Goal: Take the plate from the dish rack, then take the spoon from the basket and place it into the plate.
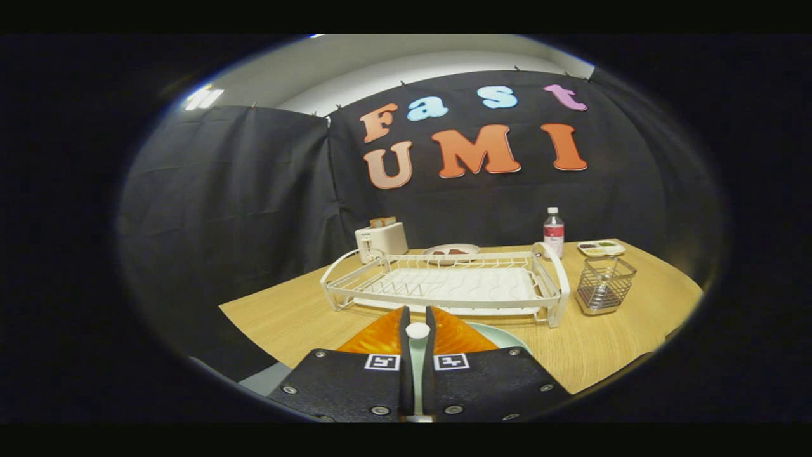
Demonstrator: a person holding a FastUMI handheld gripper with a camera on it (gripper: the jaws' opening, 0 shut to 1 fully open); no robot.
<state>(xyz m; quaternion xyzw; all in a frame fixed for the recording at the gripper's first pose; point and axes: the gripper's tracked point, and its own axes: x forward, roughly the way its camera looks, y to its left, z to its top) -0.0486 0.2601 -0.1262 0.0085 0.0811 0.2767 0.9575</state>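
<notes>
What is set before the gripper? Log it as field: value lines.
gripper: jaws closed on the spoon, its handle between them
plate: on the table, under the jaws, ahead of the dish rack
dish rack: beyond the jaws, no dishes in it
basket: beside the rack's right end
back of table: toaster, bottle

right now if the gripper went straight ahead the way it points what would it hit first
Probably the front rail of the dish rack, just beyond the gripper, whose fingers are nearly shut on a spoon handle; depth is unclear.
</notes>
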